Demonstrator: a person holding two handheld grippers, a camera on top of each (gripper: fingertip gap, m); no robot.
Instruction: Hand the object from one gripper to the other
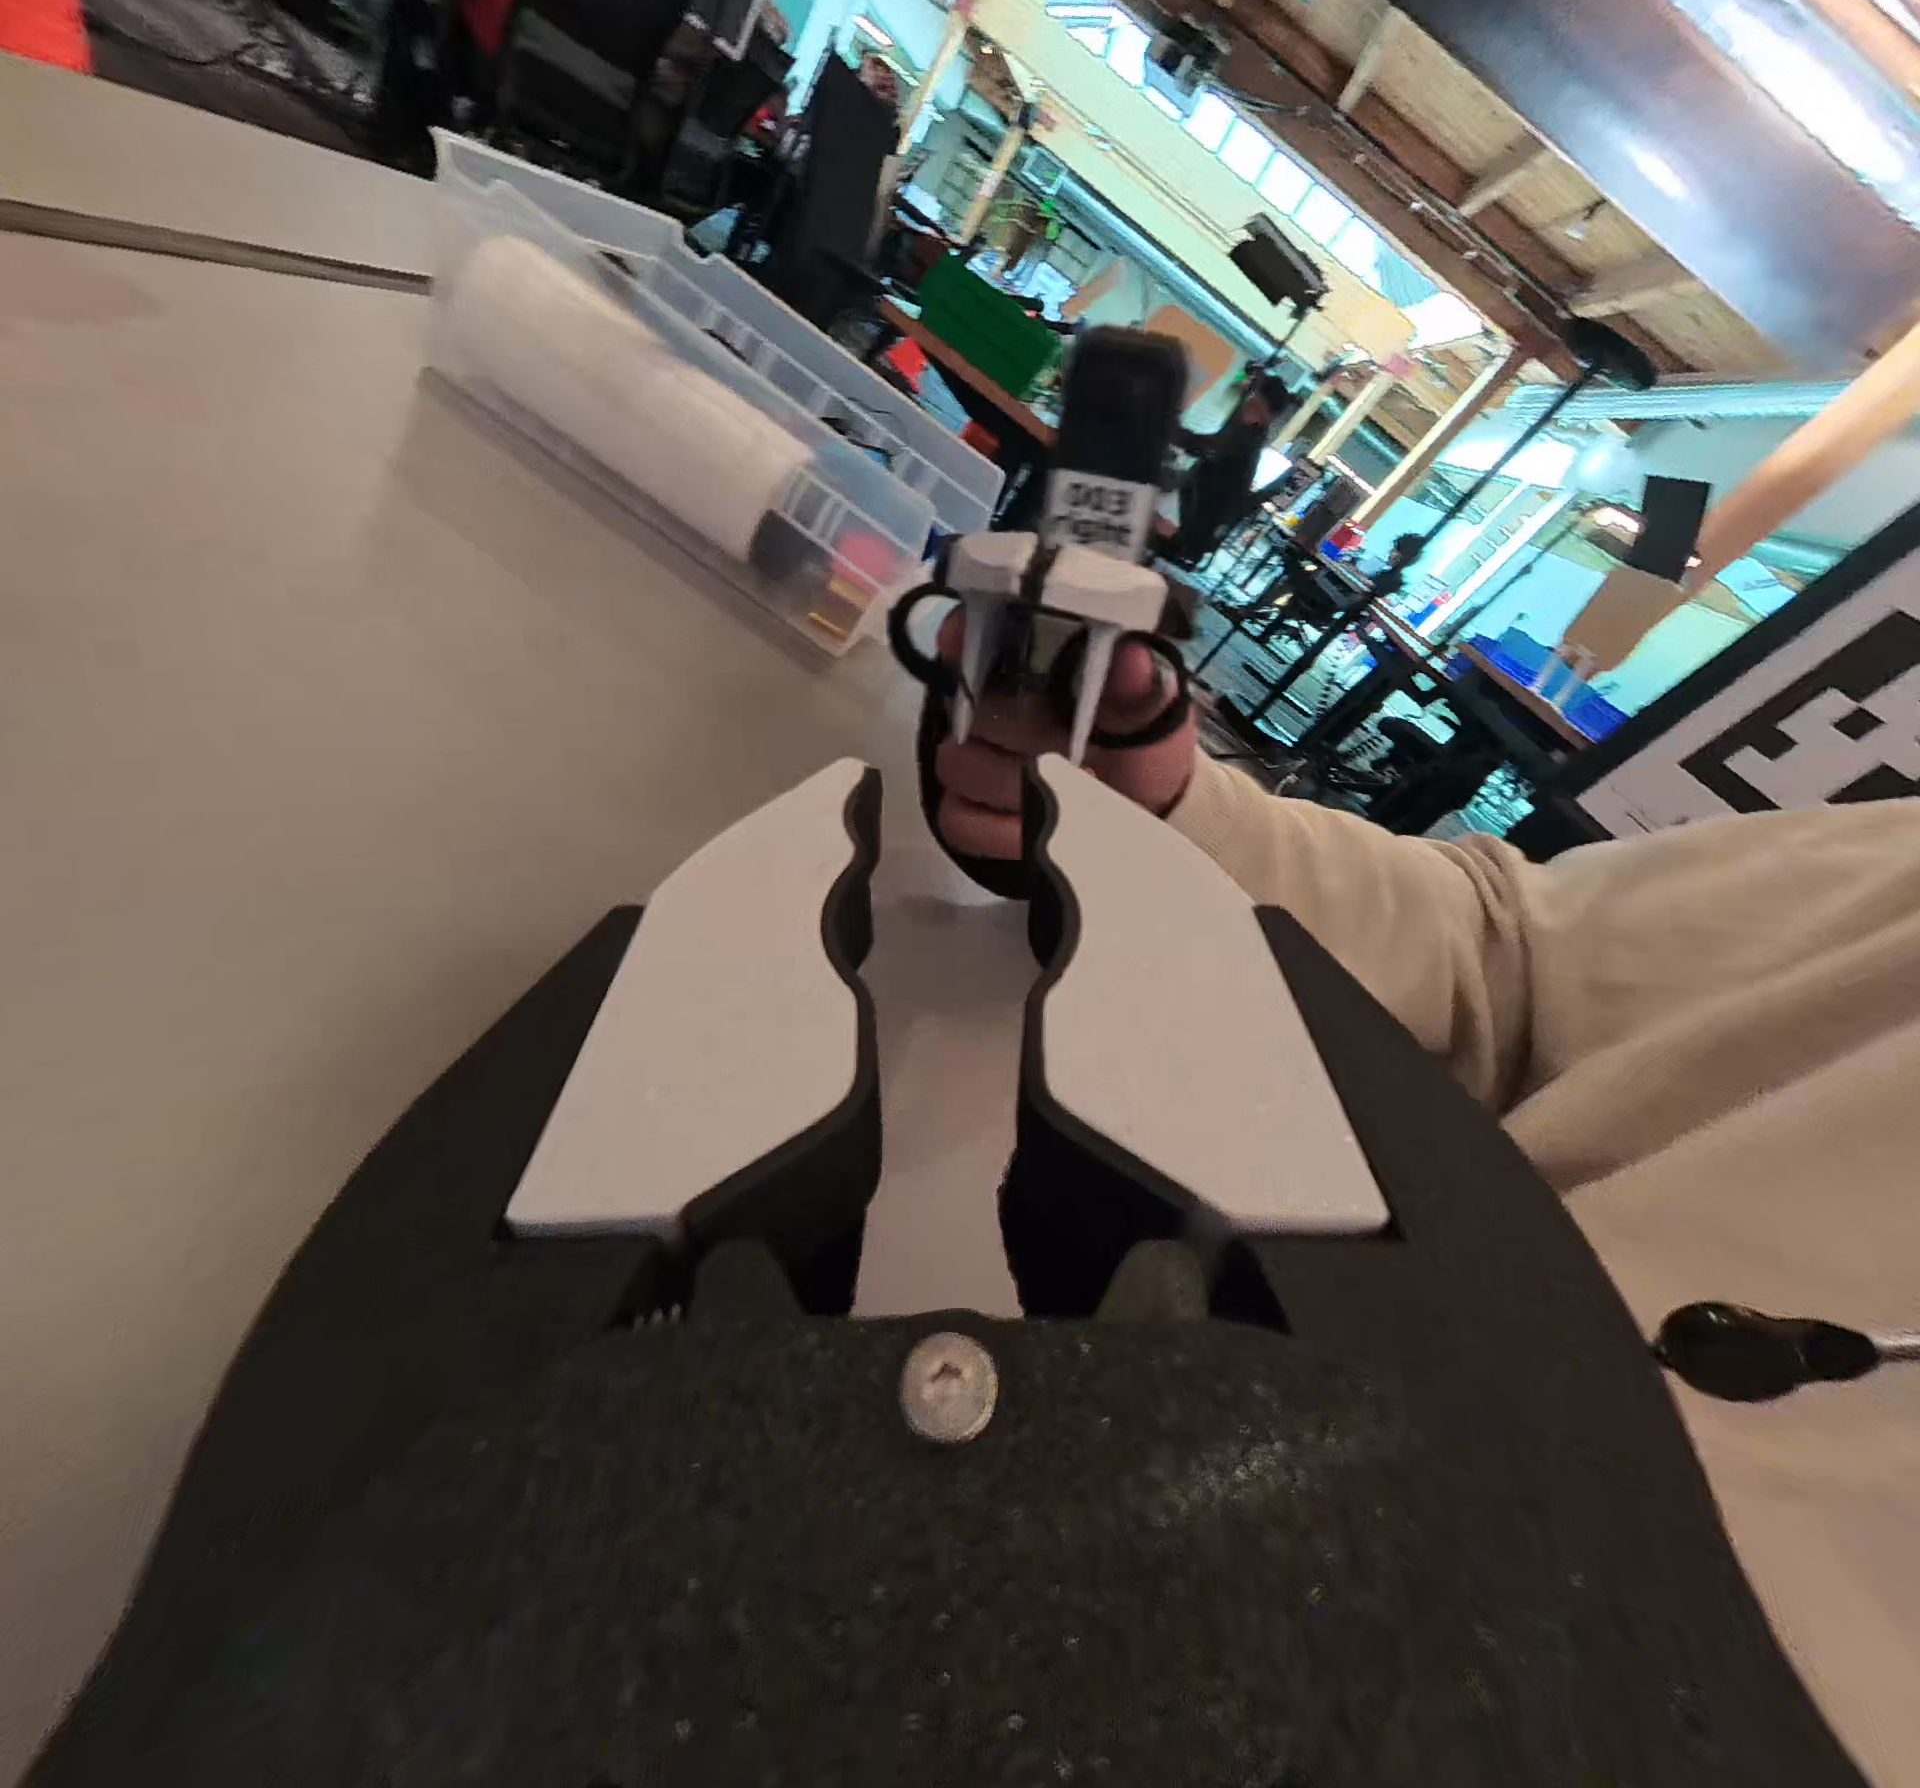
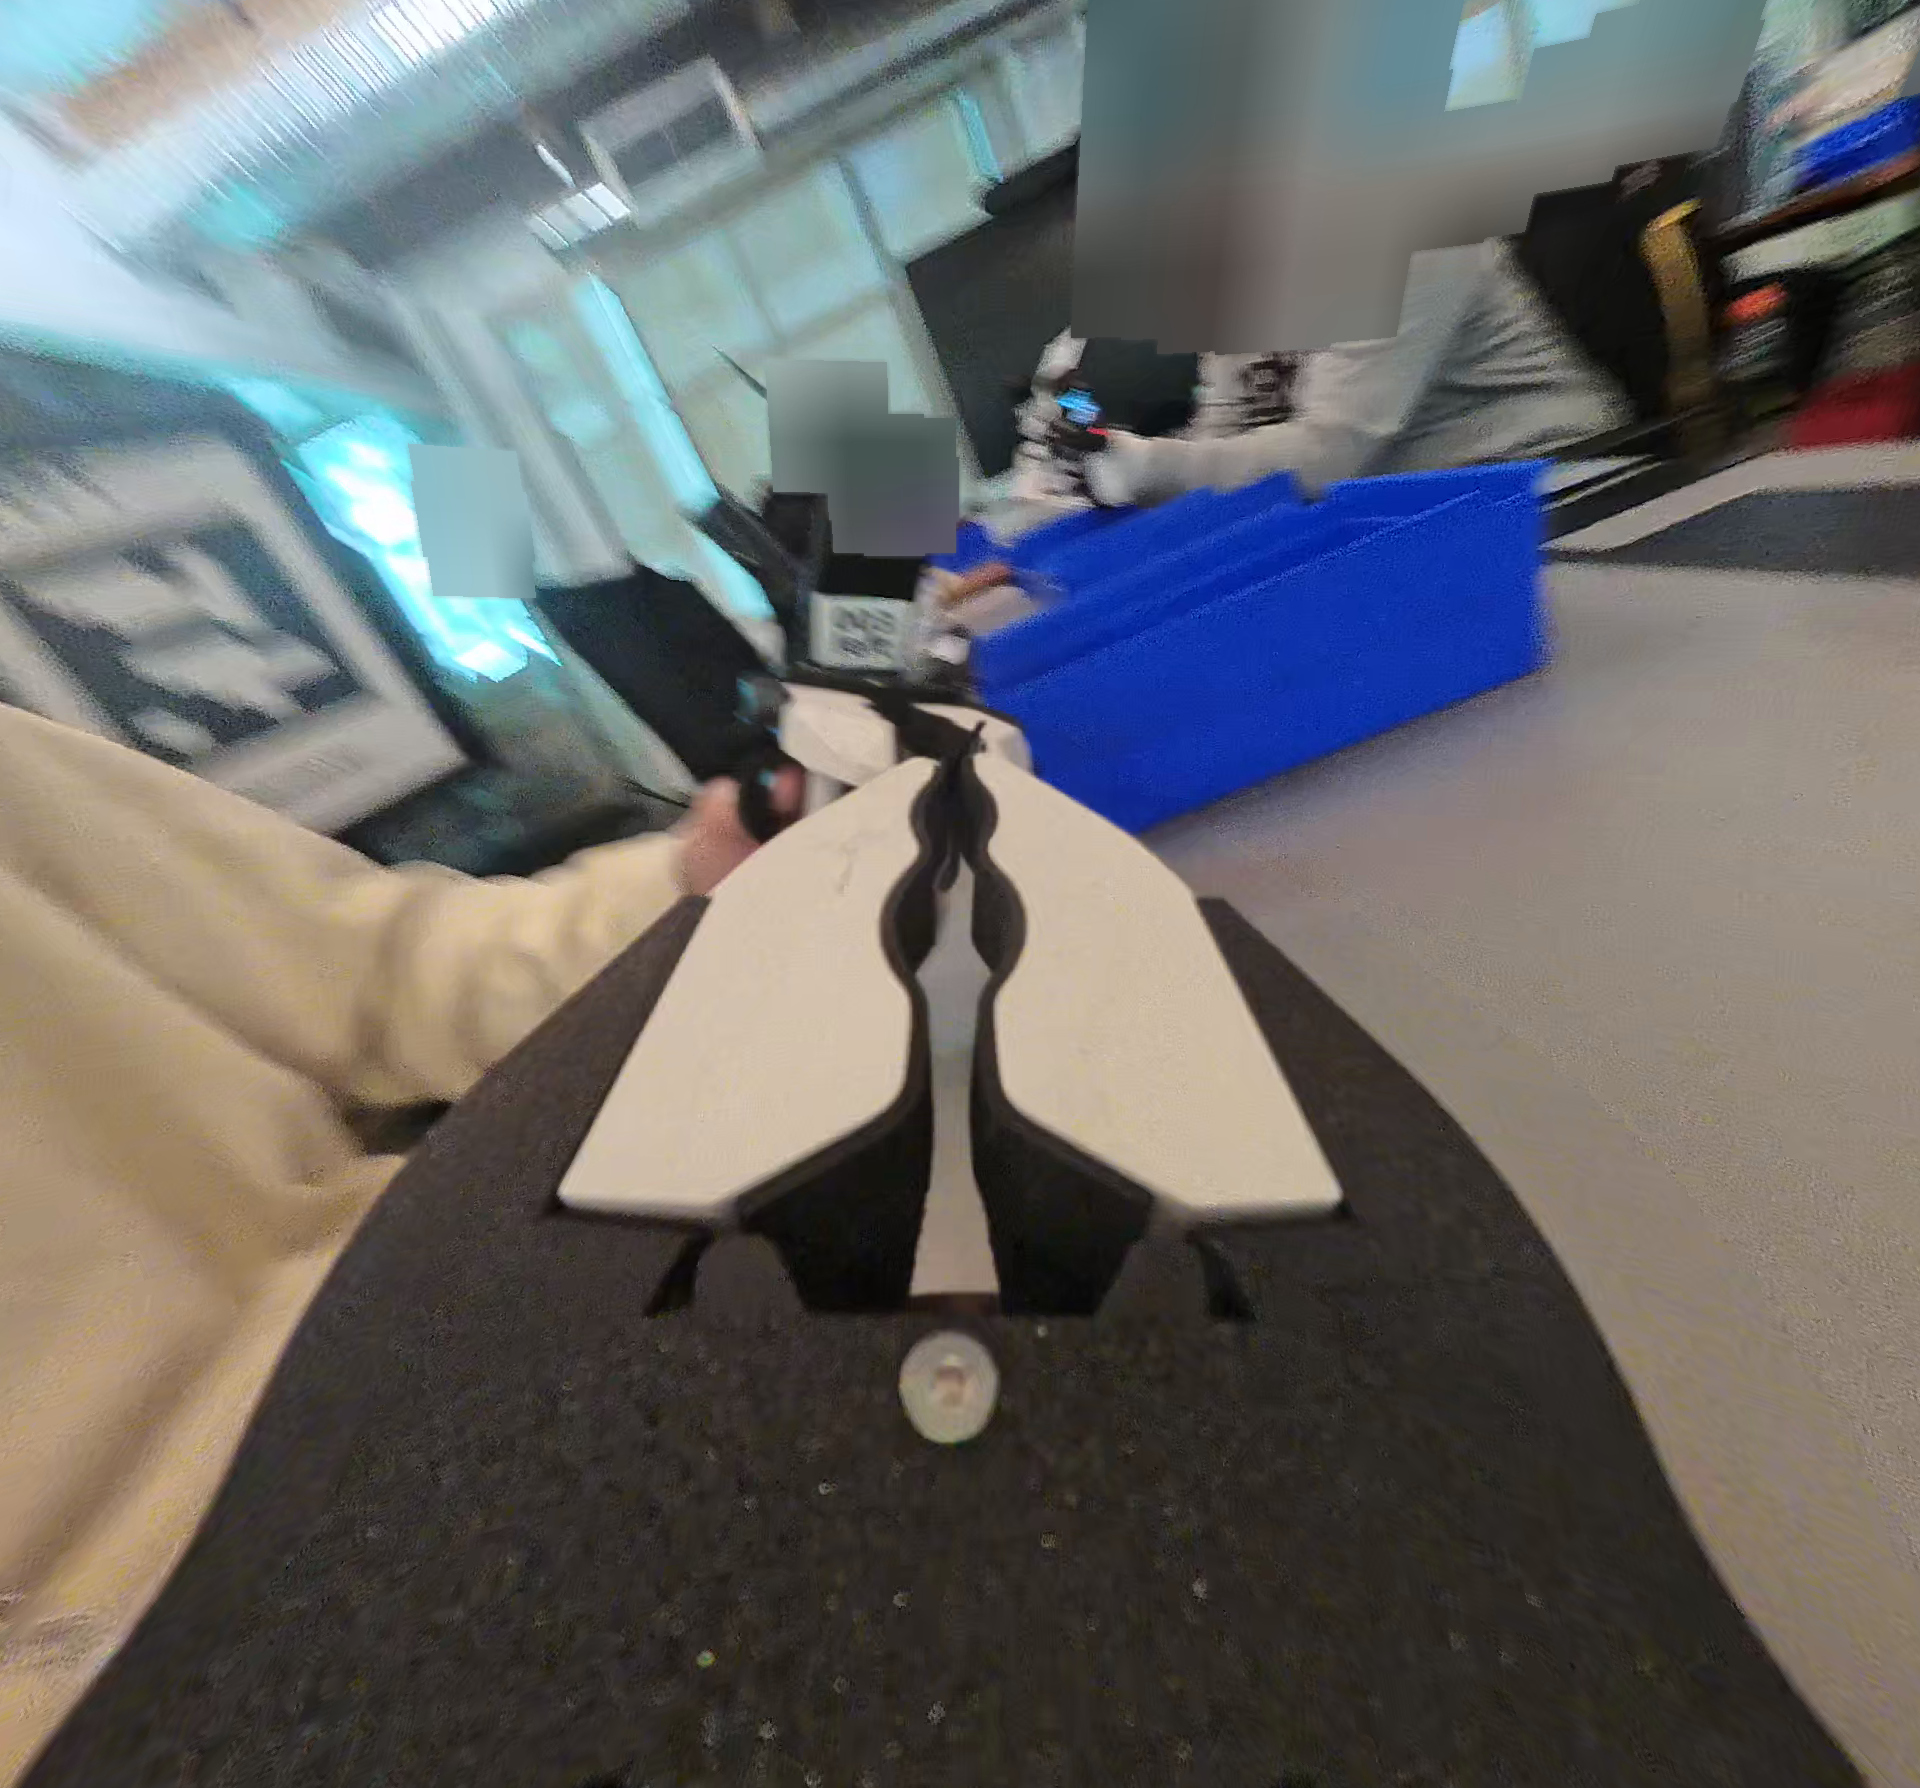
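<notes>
A white table bears a blue bin and a clear plastic organiser box. A black-and-white marker board stands at its edge. The left gripper faces the right gripper, fingers moderately apart and empty. The right's fingers are pinched narrow on a thin black strip held in the air, near the left's fingertips. A small printed label sits on the right gripper.

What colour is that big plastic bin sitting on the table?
Bright blue. The bin shows best in the right wrist view, beyond the gripper's fingers.
</notes>
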